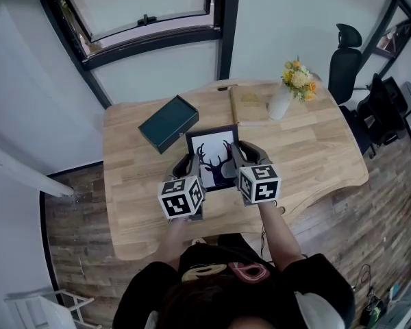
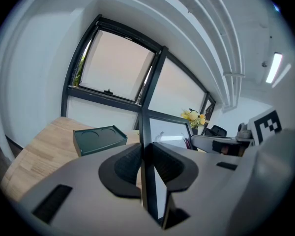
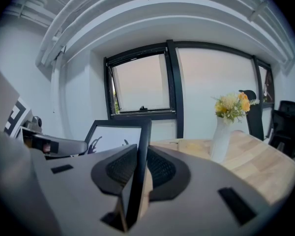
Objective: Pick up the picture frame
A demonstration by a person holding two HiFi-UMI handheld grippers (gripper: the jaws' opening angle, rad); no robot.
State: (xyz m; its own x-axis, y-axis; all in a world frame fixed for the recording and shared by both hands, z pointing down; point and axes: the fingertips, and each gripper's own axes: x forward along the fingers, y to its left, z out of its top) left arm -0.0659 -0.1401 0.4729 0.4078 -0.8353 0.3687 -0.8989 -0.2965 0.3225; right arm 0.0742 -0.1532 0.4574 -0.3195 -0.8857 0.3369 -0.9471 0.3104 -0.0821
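Observation:
The picture frame [image 1: 213, 157], black-edged with a dark deer silhouette on white, is held above the wooden table [image 1: 315, 149] between both grippers. My left gripper [image 1: 189, 162] is shut on its left edge, and the black frame edge [image 2: 147, 181] runs between the pads in the left gripper view. On the opposite side my right gripper [image 1: 241, 155] is shut on the right edge, whose black rim [image 3: 137, 181] is pinched between the pads. The frame's picture face [image 3: 115, 136] shows to the left in the right gripper view.
A dark green box [image 1: 168, 123] lies on the table at the back left. A book [image 1: 249, 104] and a white vase with yellow flowers [image 1: 288, 91] stand at the back right. A black office chair [image 1: 345, 64] is beyond the table's right end.

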